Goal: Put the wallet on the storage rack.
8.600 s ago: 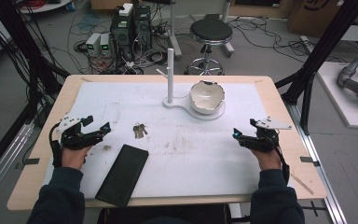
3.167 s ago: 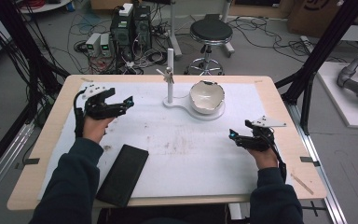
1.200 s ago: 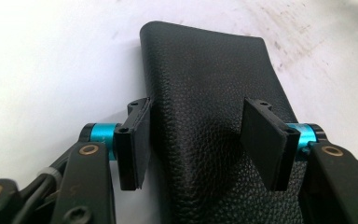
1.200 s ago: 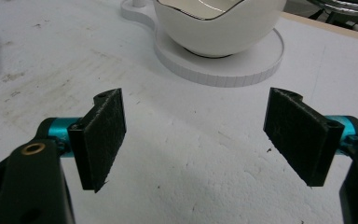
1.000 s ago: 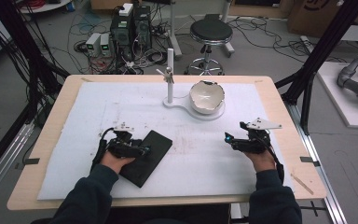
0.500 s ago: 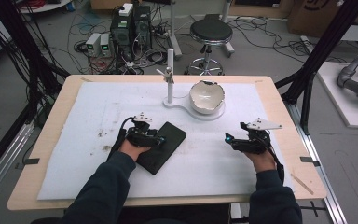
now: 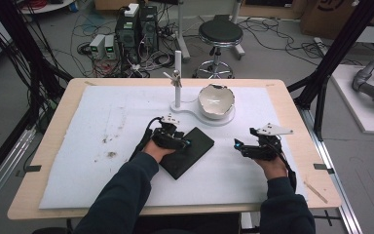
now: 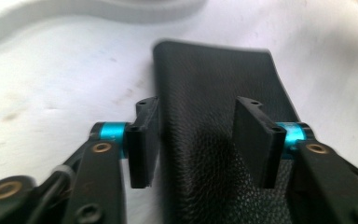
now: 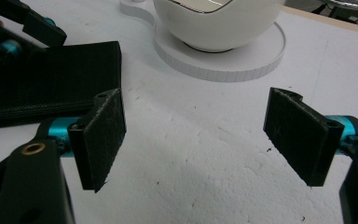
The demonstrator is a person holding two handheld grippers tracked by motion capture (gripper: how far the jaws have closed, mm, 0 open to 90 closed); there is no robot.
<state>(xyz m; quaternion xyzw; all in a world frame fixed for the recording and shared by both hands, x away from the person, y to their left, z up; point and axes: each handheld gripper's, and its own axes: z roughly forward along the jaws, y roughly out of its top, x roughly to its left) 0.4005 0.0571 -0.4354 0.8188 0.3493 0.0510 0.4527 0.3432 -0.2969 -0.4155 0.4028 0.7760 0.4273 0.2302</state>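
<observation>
Grey floor behind the bench [image 7: 292,105] is a mess of cables, with a black round stool [image 7: 220,33] and computer towers [image 7: 137,24].

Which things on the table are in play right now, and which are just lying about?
In play:
- black case, lying flat
- left gripper, fingers open over the case's near end
- right gripper, open above bare mat

Lying about:
- white bowl on its round stand
- white post
- dirt specks on the white mat
</observation>
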